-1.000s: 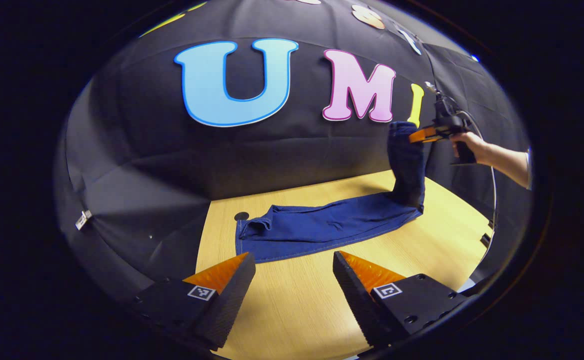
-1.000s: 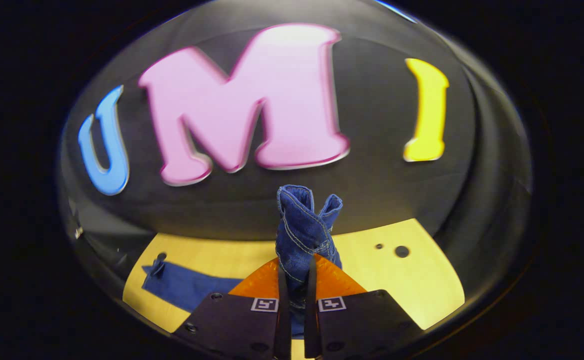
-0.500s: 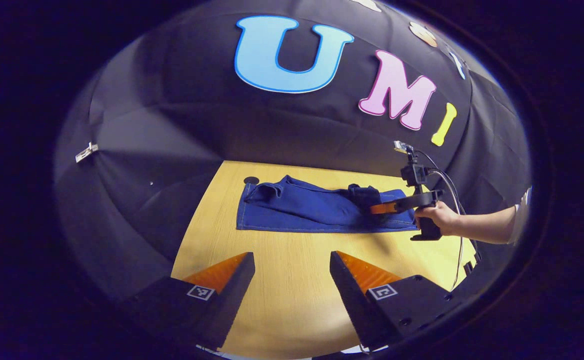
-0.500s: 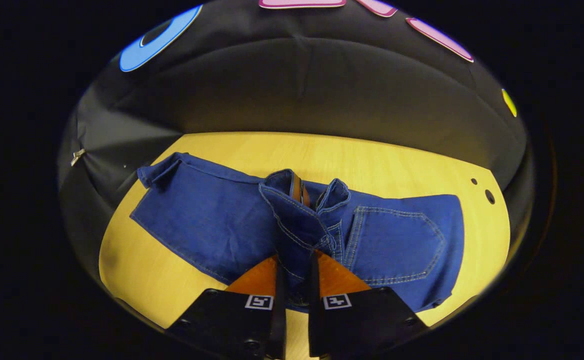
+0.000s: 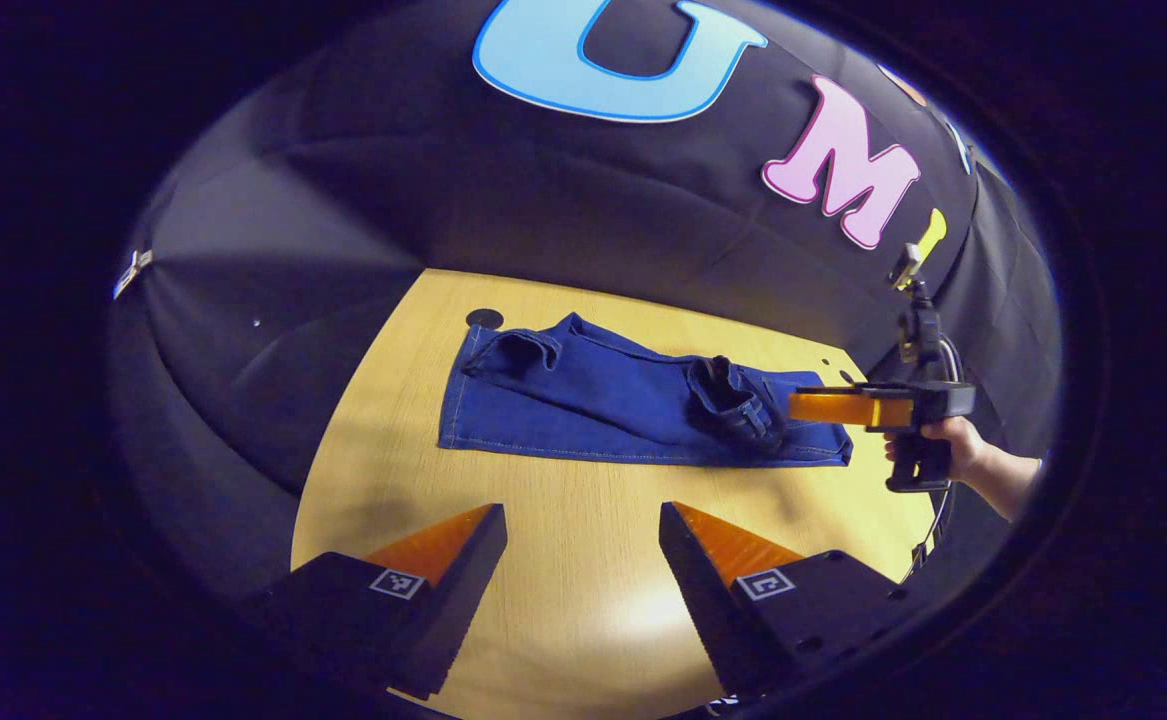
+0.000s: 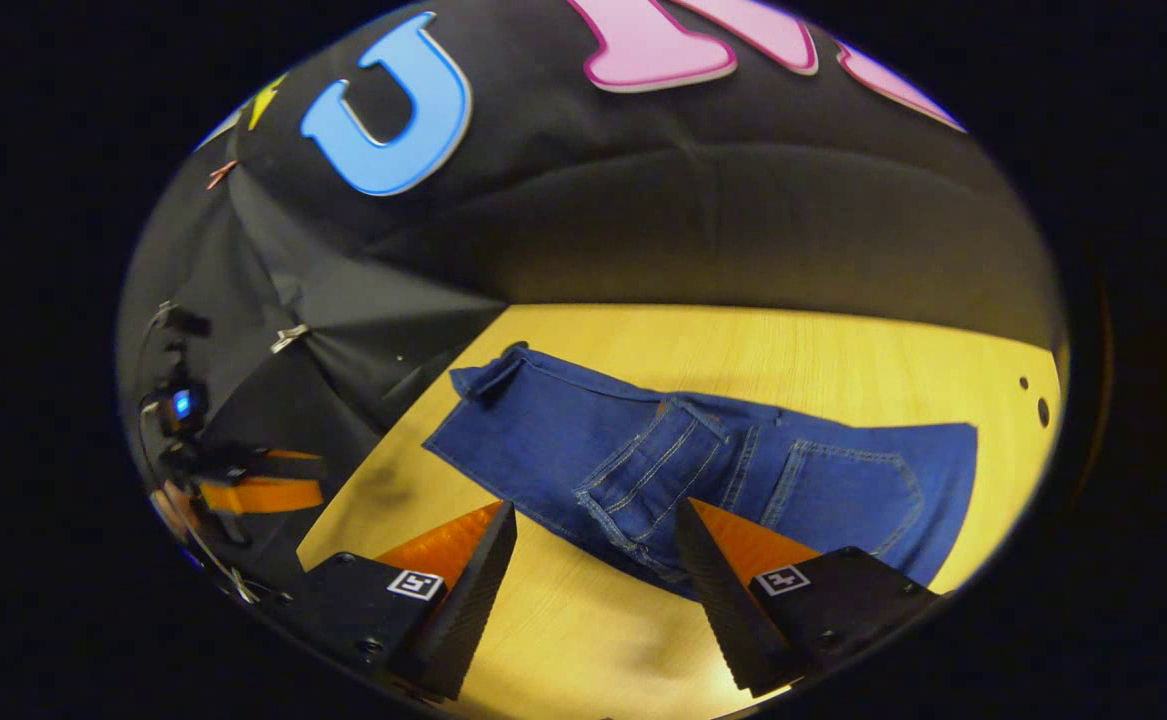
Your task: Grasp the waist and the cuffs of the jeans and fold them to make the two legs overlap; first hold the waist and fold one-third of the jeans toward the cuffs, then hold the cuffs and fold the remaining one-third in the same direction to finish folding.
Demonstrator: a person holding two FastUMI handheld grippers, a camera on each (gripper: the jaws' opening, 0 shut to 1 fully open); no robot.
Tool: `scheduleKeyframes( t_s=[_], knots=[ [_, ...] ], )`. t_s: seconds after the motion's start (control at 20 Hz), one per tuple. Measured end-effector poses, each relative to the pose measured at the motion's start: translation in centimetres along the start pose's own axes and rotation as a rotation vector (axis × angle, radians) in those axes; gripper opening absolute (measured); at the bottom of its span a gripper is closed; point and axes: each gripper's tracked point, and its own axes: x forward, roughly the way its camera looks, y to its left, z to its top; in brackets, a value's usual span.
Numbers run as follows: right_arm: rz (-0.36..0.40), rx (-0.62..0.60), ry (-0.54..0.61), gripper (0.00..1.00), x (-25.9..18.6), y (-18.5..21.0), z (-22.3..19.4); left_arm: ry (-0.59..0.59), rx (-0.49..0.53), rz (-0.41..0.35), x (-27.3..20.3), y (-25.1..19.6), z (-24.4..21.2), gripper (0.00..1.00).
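1. The jeans (image 6: 703, 460) lay flat on the worktop (image 5: 583, 600), legs overlapped, with the waist (image 5: 733, 400) folded over toward the cuffs (image 5: 503, 350) and resting on the middle of the garment.
2. Half a second earlier the right tongs (image 6: 588, 570) were clamped on the waistband just above the denim; now their fingers stood spread with nothing between them, so the waist had been let go.
3. That suggested the first one-third fold was done; the cuff end was not yet folded, and I judged it the step to come.
4. The left tongs (image 5: 583, 560) hung wide apart and empty over bare worktop, near the jeans' long edge but clear of them.
5. The right gripper view showed the back pockets and stitching of the folded part close up, which the left gripper view gave only as a dark ridge.
6. The left gripper view showed the right tongs from the side, held by a hand (image 5: 953, 445) just past the fold; their gap was hard to judge from there.
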Motion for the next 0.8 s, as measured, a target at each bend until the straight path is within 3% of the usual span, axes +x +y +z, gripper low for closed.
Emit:
scheduleKeyframes(
  t_s=[0.2, 0.5, 0.6, 0.7, 0.8],
  knots=[
    [0.004, -0.092, -0.040, 0.96, -6.6, -1.1, 0.0, 0.060, -0.111, -0.026, 5.0, 1.2, 5.9, 0.97],
    [-0.040, -0.018, -0.002, 0.96, -11.6, -4.3, -4.0, 0.120, -0.332, 0.044, 13.1, 5.7, 14.0, 0.97],
    [-0.058, -0.017, 0.029, 0.96, -12.2, -5.5, -5.4, 0.229, -0.371, 0.081, 15.4, 6.8, 12.7, 0.96],
    [-0.070, -0.022, 0.041, 0.96, -12.6, -6.2, -5.7, 0.373, -0.309, 0.187, 16.3, 9.2, 10.4, 0.97],
    [-0.071, -0.023, 0.033, 0.97, -12.7, -6.8, -5.5, 0.376, -0.303, 0.255, 17.1, 10.4, 10.9, 0.97]
  ],
)
